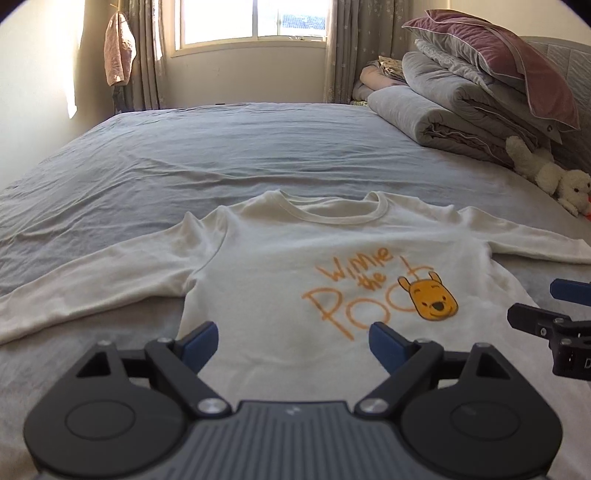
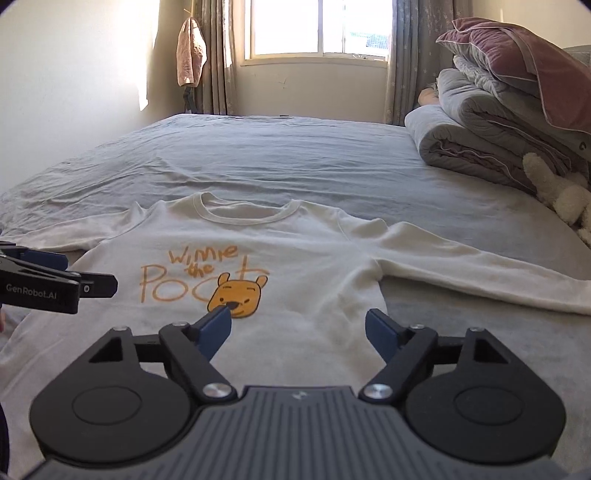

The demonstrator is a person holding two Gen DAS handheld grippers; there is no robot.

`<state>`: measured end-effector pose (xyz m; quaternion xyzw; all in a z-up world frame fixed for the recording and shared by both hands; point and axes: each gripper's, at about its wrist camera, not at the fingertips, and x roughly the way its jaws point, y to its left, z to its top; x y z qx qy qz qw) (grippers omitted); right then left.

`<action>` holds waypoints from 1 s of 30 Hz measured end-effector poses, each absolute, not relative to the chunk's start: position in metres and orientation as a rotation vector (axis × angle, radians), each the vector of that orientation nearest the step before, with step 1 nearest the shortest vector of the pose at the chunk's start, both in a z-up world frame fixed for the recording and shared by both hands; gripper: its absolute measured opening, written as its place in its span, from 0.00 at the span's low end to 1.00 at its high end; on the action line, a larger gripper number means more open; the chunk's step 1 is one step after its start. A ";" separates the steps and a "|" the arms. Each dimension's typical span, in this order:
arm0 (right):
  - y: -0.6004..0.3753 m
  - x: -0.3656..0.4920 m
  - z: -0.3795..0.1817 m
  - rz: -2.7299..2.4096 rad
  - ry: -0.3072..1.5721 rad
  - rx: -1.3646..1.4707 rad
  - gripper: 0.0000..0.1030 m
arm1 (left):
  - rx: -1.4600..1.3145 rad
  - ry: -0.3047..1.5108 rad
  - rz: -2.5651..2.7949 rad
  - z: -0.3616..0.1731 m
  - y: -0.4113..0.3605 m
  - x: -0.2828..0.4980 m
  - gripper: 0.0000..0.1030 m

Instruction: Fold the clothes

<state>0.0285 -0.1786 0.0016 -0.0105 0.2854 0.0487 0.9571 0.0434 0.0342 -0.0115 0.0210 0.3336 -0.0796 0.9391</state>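
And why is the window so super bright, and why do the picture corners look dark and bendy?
Left wrist view: sun through the window washes the glass out white. Right wrist view: the same glare, spilling onto the left wall. Both views: the fisheye lens bends the bed and darkens the top corners; the shirt looks slightly soft.

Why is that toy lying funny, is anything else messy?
The plush toy lies tipped over against the folded bedding. The sheet is wrinkled. The shirt lies flat, front up, sleeves spread. Nothing looks spilled or torn.
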 end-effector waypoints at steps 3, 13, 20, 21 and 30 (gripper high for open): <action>-0.173 0.064 0.000 0.135 0.590 -0.010 0.62 | 0.000 0.682 -0.102 -0.021 0.042 0.065 0.87; -0.139 0.178 -0.019 0.246 0.634 -0.014 0.24 | -0.156 0.752 0.037 -0.029 0.048 0.084 0.84; -0.136 0.237 -0.025 0.215 0.641 0.039 0.24 | -0.222 0.810 0.051 -0.026 0.055 0.092 0.85; -0.136 0.244 -0.028 0.211 0.657 0.049 0.23 | -0.230 0.814 0.048 -0.025 0.057 0.093 0.85; -0.148 0.254 -0.015 0.303 0.668 -0.024 0.48 | -0.148 0.813 0.038 -0.030 0.048 0.097 0.85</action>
